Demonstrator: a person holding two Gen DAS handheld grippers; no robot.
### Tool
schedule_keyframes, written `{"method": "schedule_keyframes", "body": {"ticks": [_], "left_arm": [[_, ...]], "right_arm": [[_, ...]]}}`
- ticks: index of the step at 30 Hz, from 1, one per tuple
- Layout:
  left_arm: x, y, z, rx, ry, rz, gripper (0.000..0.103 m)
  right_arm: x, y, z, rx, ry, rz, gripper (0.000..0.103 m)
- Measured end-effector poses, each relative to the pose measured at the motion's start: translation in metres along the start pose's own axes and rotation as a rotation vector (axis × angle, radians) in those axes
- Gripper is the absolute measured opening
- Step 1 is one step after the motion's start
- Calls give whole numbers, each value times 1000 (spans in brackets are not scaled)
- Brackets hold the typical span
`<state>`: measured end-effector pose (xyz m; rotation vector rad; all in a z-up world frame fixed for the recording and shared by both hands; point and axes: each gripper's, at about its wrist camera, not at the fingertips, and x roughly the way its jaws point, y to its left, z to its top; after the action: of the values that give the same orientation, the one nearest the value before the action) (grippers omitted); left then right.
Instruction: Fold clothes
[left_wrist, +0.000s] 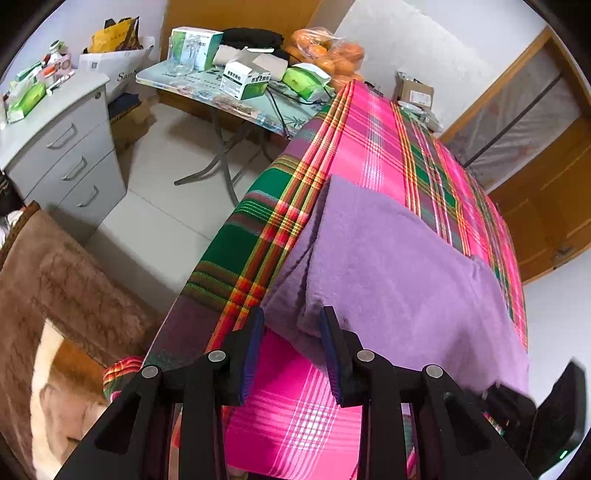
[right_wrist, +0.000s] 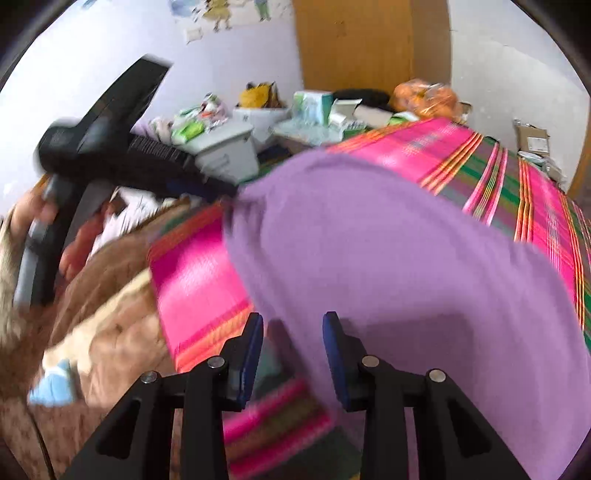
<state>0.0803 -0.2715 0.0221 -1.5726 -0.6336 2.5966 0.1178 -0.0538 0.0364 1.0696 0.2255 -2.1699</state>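
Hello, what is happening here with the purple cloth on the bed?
A person is folding a fuzzy purple garment on a bed covered with a pink and green plaid blanket, using two handheld grippers. The left gripper is open, its fingers at the near folded corner of the garment without pinching it. The right gripper is also open, at the garment's near edge. The right view is blurred. The garment looks at least partly folded.

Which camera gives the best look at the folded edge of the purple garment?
The left wrist view: it is sharp, and the purple garment shows its layered fold just ahead of the open left gripper. The right wrist view is motion-blurred; there the garment is a smooth purple mass by the open right gripper, no layers discernible.
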Motion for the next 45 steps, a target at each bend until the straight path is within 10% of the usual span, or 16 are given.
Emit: {"method": "schedule_keyframes", "body": {"ticks": [11,20,27,36,45], "left_arm": [[-9,-7,-5,6,-20,-50,32],[-15,-28,-9,41,-54,-117,32],[5,-37,-11,77,16,-102,32],[2,-37,-9,66,-3,-94,32],[0,-41,-9,65,-1,-97,32]], "right_arm": [[46,47,12,-112,74,58,21],[16,-21,3,142,26,-63,21],[-4,-23,-29,202,75,32,21],[-69,-90,-71,407,3,-254,21],[-94,-70,-113,363,63,-240,21]]}}
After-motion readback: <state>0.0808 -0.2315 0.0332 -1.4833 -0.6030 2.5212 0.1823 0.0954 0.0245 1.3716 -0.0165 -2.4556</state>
